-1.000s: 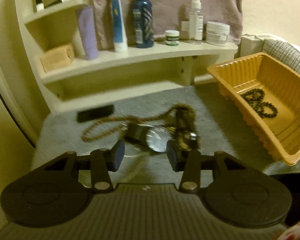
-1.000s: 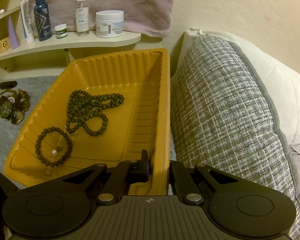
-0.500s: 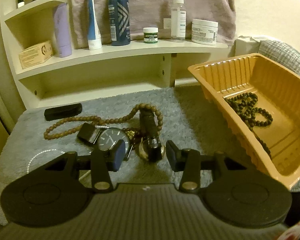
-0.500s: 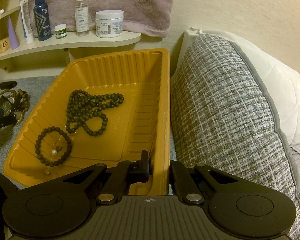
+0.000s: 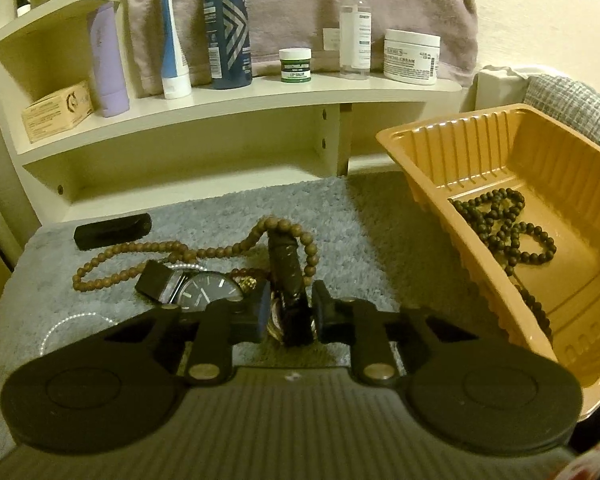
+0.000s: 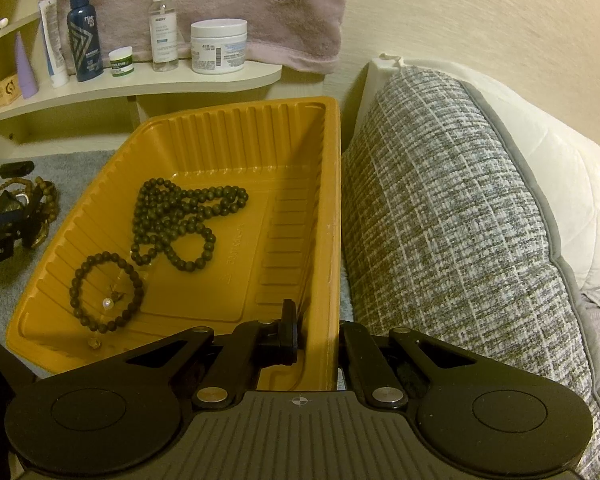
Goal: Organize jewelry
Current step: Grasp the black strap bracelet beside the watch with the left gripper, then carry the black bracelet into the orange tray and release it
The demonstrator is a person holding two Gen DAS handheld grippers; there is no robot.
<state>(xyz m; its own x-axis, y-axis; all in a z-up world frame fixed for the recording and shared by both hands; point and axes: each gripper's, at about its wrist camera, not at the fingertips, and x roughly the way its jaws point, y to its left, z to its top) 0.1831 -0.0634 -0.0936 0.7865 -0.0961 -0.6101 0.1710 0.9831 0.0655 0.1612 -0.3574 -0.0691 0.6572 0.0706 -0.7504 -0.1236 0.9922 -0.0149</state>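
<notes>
The left claw (image 5: 288, 314) has just been closing on the dark-strapped watch (image 5: 290, 280) left of the orange tray (image 5: 416, 184); its floppy strap tangles among tan beads (image 5: 172, 250). The right claw (image 6: 318, 336) is clamped on the tray's wall

From my seat at the controls, a cream textured wall (image 6: 480, 32) filled the upper right of the right wrist view, lit warm and dim, with a mauve towel (image 6: 228, 4) hanging at the upper centre. A pale curved shelf unit (image 5: 228, 108) ran across the upper half of the left wrist view, stocked with bottles and jars, above a grey carpet-like surface (image 5: 228, 212). At the right of the right wrist view, a grey woven cushion (image 6: 452, 208) leaned against a white pillow (image 6: 560, 184).
</notes>
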